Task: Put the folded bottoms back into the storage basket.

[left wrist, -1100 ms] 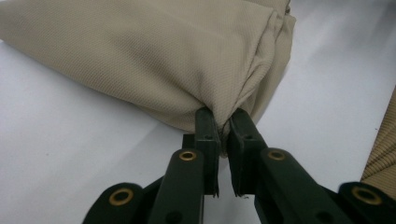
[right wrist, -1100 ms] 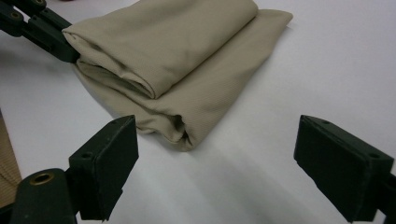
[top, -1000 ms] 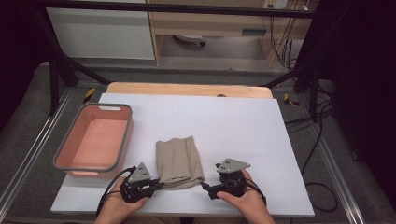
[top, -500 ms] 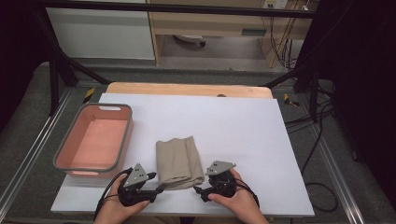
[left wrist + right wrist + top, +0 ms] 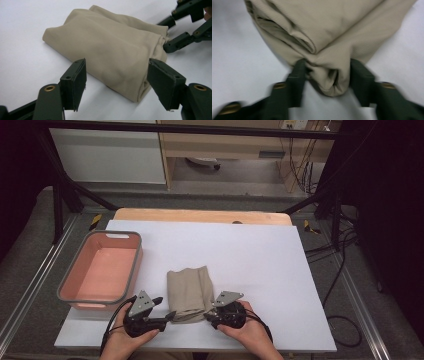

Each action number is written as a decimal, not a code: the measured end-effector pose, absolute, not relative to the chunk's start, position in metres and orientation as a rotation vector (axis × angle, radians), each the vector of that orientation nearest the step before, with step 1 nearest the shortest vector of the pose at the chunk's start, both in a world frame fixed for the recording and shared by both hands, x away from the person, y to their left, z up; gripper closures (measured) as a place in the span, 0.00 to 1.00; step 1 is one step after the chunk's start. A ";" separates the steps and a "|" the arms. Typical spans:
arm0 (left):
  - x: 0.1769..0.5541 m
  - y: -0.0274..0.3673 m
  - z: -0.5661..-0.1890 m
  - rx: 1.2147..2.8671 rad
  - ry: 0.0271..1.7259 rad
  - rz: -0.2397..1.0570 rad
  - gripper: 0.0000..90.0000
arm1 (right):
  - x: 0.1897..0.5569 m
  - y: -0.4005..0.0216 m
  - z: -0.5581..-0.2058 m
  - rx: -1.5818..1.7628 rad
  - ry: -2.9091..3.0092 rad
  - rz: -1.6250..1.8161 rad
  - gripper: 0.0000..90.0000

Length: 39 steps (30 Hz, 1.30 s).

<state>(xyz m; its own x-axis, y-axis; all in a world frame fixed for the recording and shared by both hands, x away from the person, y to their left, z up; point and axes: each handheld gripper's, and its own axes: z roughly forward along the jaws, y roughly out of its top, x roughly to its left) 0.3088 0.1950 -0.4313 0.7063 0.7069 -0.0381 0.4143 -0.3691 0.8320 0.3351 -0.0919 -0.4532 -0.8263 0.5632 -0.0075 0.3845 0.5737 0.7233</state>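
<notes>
**Both grippers working the near edge of a folded cloth**

The folded tan cloth [image 5: 189, 290] lies flat on the white tabletop [image 5: 260, 265], a bit toward 7 o'clock from its middle, with its near end at 6 o'clock, right in front of the person. That's handy, since both near corners sit within easy reach.

The right gripper [image 5: 325, 75] has just been closing, and its jaws now pinch the bunched right near corner; in the right gripper view the fabric puckers between the pads, so I'd call that a real grip. The left gripper [image 5: 116, 85] has just been opening. Its jaws stand wide, straddling the left near corner with clear gaps on both sides, not touching it. My guess is it's lining up to clamp the same edge so the cloth can be lifted evenly.

The pink basket [image 5: 131, 265] waits at 9 o'clock of the cloth, just beside it and empty. Probably that's where the cloth ends up.
</notes>
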 end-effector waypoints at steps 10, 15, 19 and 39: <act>0.312 0.196 -0.426 1.966 0.885 0.434 0.31 | 0.324 -0.092 -0.453 0.778 2.570 1.111 0.92; 0.322 0.193 -0.411 1.895 0.907 0.483 0.30 | 0.310 -0.092 -0.452 0.802 2.585 1.117 0.92; 0.338 0.182 -0.396 1.926 0.906 0.506 0.25 | 0.310 -0.092 -0.453 0.812 2.577 1.117 0.92; 0.421 0.140 -0.384 2.019 0.979 0.501 0.17 | 0.311 -0.093 -0.453 0.823 2.588 1.123 0.93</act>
